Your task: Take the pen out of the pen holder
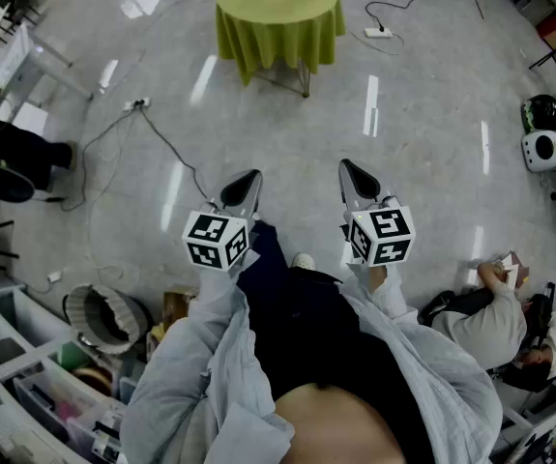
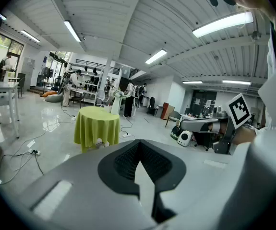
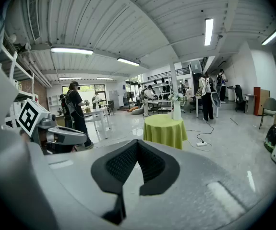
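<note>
1. The step in hand looks like the approach; no grasp is begun. The person stands on the open floor, well apart from the counter (image 1: 258, 22), a round one under a green cloth, and both tongs point toward it.
2. The left tongs (image 2: 138, 143) are closed tip to tip with nothing between them.
3. The right tongs (image 3: 137, 143) are closed the same way and are also empty.
4. Neither the pen nor the holder can be made out in any view. A white vessel (image 3: 176, 110) stands upright on the counter. It is too small to tell whether it is the holder or only a vase.
5. The next move probably calls for walking up to the counter until the holder shows clearly.
6. One pair of tongs then has to open, come down over the pen's top end, close on it and lift it straight up. The other pair may need to steady the holder so it does not tip.
</note>
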`<action>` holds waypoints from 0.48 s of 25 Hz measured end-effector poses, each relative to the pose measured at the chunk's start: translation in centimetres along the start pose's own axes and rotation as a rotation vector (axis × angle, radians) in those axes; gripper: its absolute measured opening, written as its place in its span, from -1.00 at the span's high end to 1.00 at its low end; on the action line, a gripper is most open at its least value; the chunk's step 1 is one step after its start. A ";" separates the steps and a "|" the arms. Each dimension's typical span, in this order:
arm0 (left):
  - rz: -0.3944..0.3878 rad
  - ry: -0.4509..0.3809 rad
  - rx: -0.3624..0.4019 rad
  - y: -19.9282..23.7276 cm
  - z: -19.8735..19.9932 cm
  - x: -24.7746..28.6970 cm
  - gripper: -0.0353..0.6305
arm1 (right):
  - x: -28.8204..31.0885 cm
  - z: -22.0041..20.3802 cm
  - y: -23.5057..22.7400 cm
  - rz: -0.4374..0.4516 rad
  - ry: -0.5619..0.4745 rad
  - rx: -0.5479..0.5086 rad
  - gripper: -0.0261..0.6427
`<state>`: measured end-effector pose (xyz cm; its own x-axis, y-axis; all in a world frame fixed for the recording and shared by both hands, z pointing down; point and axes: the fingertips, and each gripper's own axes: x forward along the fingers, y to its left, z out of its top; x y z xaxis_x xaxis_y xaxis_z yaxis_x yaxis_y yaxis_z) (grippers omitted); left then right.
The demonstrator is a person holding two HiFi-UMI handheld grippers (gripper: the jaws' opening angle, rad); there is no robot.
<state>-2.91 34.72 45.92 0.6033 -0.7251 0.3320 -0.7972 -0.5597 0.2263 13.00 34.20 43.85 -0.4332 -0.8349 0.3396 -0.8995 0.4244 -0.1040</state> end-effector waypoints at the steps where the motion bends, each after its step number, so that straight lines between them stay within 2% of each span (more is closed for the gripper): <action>1: 0.009 -0.007 -0.012 -0.2 -0.1 -0.4 0.84 | -0.5 -0.2 0.1 0.004 0.001 -0.003 0.92; 6: 0.037 -0.013 -0.029 -1.7 -1.0 -2.1 0.84 | -2.6 -1.3 1.0 0.013 0.007 0.005 0.92; 12: 0.037 -0.025 -0.015 -3.1 -0.6 -2.5 0.84 | -4.0 -1.5 0.1 -0.041 0.004 -0.018 0.91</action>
<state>-2.02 38.53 44.96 0.5735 -0.7552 0.3175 -0.8192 -0.5263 0.2280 14.75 38.07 43.93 -0.3960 -0.8502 0.3470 -0.9152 0.3963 -0.0735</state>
